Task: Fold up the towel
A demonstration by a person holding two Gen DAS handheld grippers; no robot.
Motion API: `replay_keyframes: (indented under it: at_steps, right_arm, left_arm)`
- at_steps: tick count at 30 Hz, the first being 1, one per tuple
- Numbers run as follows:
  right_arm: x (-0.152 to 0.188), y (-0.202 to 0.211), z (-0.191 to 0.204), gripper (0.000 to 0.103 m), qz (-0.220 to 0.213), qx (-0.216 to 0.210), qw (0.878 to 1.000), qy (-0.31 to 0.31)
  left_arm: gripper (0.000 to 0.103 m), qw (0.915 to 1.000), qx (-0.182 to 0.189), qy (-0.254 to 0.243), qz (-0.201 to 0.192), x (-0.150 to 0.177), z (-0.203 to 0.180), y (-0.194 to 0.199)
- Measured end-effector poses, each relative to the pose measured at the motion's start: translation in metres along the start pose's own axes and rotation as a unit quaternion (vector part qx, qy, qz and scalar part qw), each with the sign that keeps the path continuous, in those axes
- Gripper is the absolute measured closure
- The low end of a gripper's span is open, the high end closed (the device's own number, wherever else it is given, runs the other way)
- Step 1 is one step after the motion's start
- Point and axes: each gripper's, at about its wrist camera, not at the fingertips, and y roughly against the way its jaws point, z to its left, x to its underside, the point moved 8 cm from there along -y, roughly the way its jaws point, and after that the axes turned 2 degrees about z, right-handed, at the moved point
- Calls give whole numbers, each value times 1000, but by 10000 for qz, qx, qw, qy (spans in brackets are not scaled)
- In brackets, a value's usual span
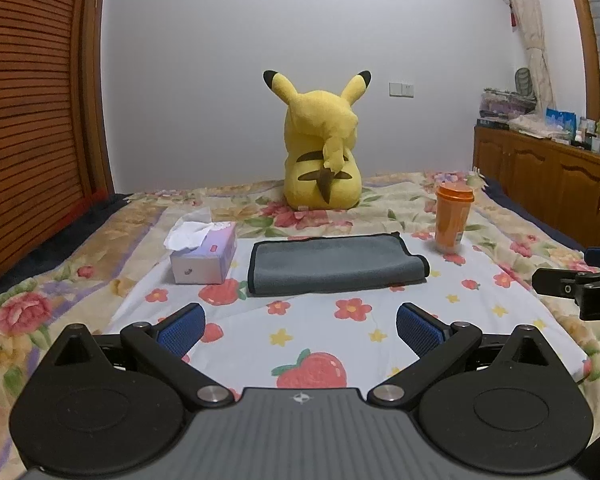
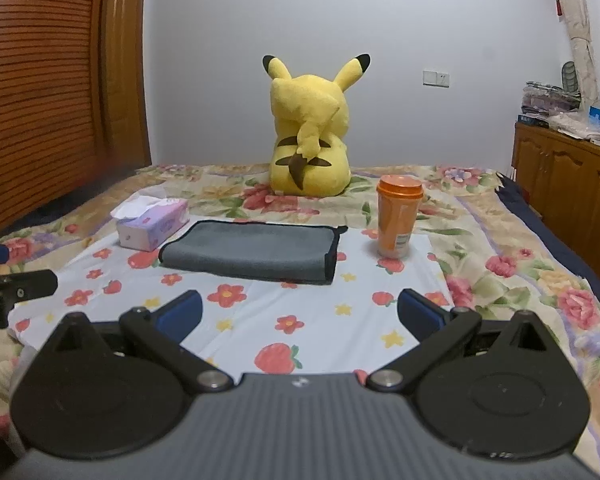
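Grey microfibre towel with black edging lies folded on the flower-print bed sheet, between the purple tissue box and the orange lidded cup. Left claw and right claw both spread wide, holding nothing, apart from the towel. Yellow plush toy behind.

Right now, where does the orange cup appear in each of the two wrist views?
Left wrist view: the orange cup stands right of centre, right of the grey towel.
Right wrist view: the orange cup again stands right of centre, right of the towel.
Shared landmark: the yellow plush toy behind both.
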Motion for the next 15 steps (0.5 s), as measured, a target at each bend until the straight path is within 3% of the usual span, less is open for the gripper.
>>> replay_keyframes:
  at_steps: [15]
  right_arm:
    - [-6,11,-5,0,-374,45,9993,-19]
  left_arm:
    - [0,9994,2,-72,-328,-6,-2,9]
